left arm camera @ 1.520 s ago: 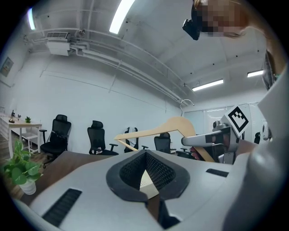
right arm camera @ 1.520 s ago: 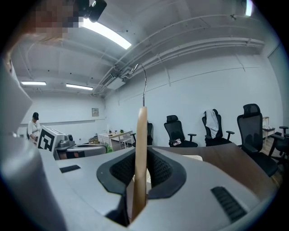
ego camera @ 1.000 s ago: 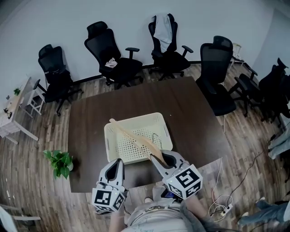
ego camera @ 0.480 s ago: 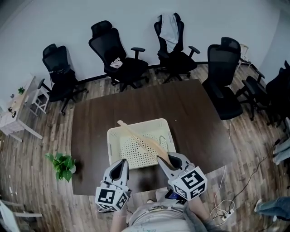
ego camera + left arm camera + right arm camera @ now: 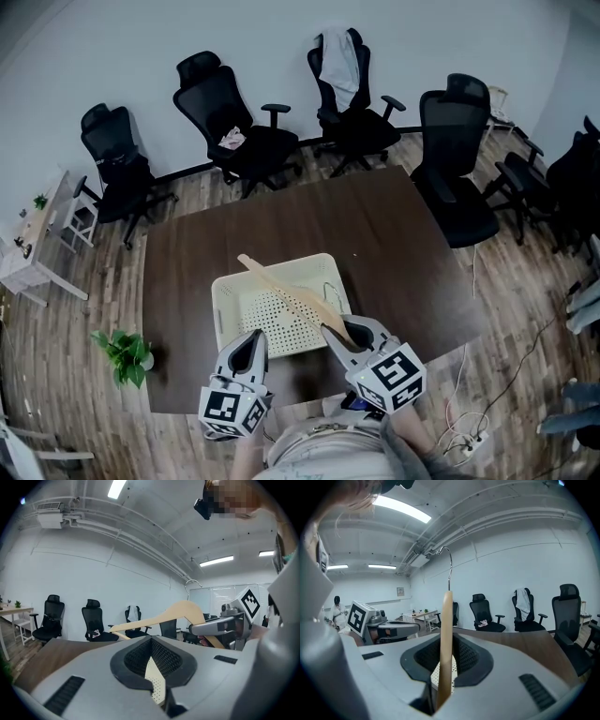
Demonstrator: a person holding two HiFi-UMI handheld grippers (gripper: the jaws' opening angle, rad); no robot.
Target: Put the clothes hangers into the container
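A cream perforated basket [image 5: 221, 298] sits on the dark brown table [image 5: 375, 225] near its front edge. A wooden hanger [image 5: 281, 286] with a metal hook [image 5: 449, 569] slants across the basket above its rim. My right gripper [image 5: 336, 328] is shut on the hanger's near end, and the wood [image 5: 446, 639] runs upright between the jaws. My left gripper [image 5: 253, 336] hovers at the basket's near left edge, shut with nothing in it. From the left gripper [image 5: 151, 641] view the hanger [image 5: 178, 611] and the right gripper [image 5: 220, 627] show to the right.
Several black office chairs [image 5: 234, 122] ring the far and right sides of the table; one [image 5: 342, 56] has a white garment on it. A potted plant [image 5: 127, 354] stands on the floor at the left, with a small white desk [image 5: 28, 253] beyond it. Cables [image 5: 459, 431] lie at lower right.
Both grippers have edged forward toward the basket, the right one carrying the hanger along. The head view has shifted slightly.
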